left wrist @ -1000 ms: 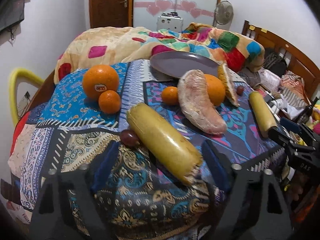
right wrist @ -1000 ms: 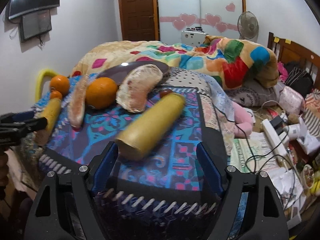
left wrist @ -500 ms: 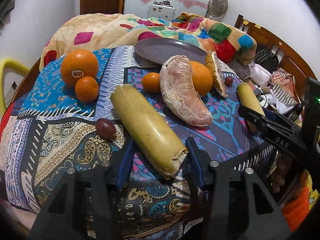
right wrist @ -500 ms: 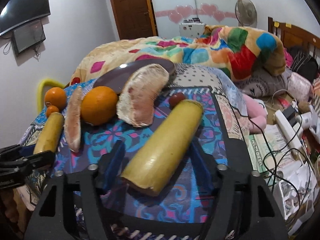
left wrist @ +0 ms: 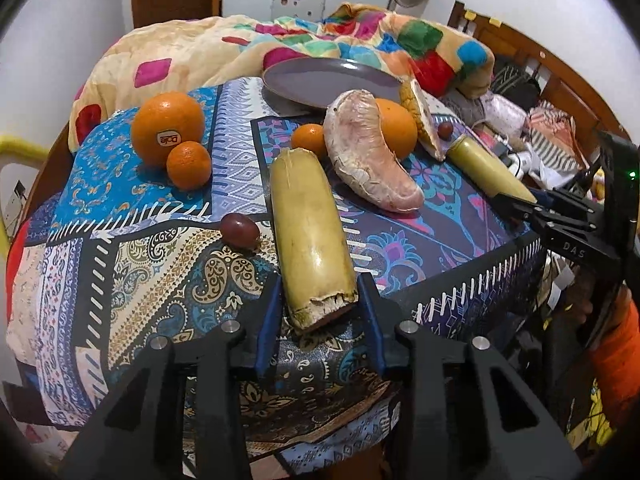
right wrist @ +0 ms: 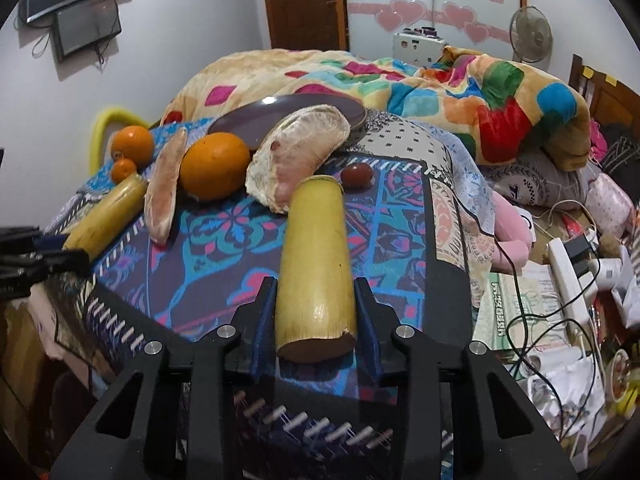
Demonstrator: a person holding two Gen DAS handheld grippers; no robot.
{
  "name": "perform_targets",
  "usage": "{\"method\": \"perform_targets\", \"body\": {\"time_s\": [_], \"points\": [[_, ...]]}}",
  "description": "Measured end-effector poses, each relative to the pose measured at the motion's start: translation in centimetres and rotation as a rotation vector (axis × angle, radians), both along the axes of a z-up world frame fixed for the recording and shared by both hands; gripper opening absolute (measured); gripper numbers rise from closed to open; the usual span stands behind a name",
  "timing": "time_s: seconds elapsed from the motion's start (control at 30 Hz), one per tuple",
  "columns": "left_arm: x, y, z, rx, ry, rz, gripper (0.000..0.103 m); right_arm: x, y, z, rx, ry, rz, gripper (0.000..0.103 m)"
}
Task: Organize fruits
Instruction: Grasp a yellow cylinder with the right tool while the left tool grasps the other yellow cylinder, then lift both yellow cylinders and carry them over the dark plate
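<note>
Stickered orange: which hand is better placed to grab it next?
Left, probably. The stickered orange sits near the left gripper; from the right gripper it lies far across, past a pomelo segment. Both jaws have just closed on yellow stalks, so either must unload first.

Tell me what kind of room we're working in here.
Most likely a bedroom in a home: a rumpled patchwork blanket lies just behind the cloth-covered table, a wooden headboard stands at the right, and a standing fan stands beside heart-stickered sliding panels.
</note>
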State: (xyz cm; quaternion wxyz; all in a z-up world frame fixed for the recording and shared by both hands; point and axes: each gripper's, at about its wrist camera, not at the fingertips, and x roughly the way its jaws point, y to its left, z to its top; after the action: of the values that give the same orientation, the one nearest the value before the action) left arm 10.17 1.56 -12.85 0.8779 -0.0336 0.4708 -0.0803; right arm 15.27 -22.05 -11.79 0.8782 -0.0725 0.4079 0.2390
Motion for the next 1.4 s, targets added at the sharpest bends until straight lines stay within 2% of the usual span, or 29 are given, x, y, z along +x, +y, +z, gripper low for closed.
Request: {"method": "perform_targets", "body": {"time_s": [0.17, 0.3, 0.4, 0.47, 0.67, 0.8, 0.97, 1.07, 1.23, 1.4], "points": [[1.3, -0.8, 0.4, 0.05, 0.032, -0.027, 0.04, 0.3, 0.5, 0.5, -0.043, 0.027, 0.033, 0.035], [2.9, -1.0, 0.3, 0.065, 0.059, -0.032, 0.042, 1.2, 0.9, 0.8, -0.016, 0.097, 0.069, 0.05], [3.9, -1.0, 0.2, 0.073, 0.066, -0.037, 0.042, 2.2, 1.2, 0.8, -0.016, 0.121, 0.075, 0.05], [4.7, -0.8, 0.0, 0.074, 0.067, -0.043, 0.045, 2.7, 1.6, 0.7, -0.034, 0.114, 0.078, 0.05], [6.3, -1.1, -0.8, 0.095, 0.076, -0.048, 0.045, 3.7, 2.5, 0.0, -0.087, 0.105, 0.083, 0.047], [6.7, -1.1, -1.1, 0.09, 0.052, -0.047, 0.045, 3.5, 2.5, -0.1, -0.113, 0.069, 0.085, 0.035], [6.3, -1.7, -0.8, 0.128, 0.03, -0.058, 0.041, 3.1, 2.5, 0.2, -0.113, 0.056, 0.115, 0.034], [5.9, -2.0, 0.1, 0.161, -0.02, -0.047, 0.04, 2.7, 2.9, 0.6, -0.109, 0.038, 0.13, 0.034], [6.0, -1.5, 2.0, 0.12, -0.062, -0.034, 0.039, 2.2, 3.8, 1.9, -0.114, -0.021, 0.142, 0.034], [6.3, -1.7, 4.2, 0.12, -0.116, -0.036, 0.038, 2.3, 4.3, 3.7, -0.086, -0.063, 0.141, 0.034]]}}
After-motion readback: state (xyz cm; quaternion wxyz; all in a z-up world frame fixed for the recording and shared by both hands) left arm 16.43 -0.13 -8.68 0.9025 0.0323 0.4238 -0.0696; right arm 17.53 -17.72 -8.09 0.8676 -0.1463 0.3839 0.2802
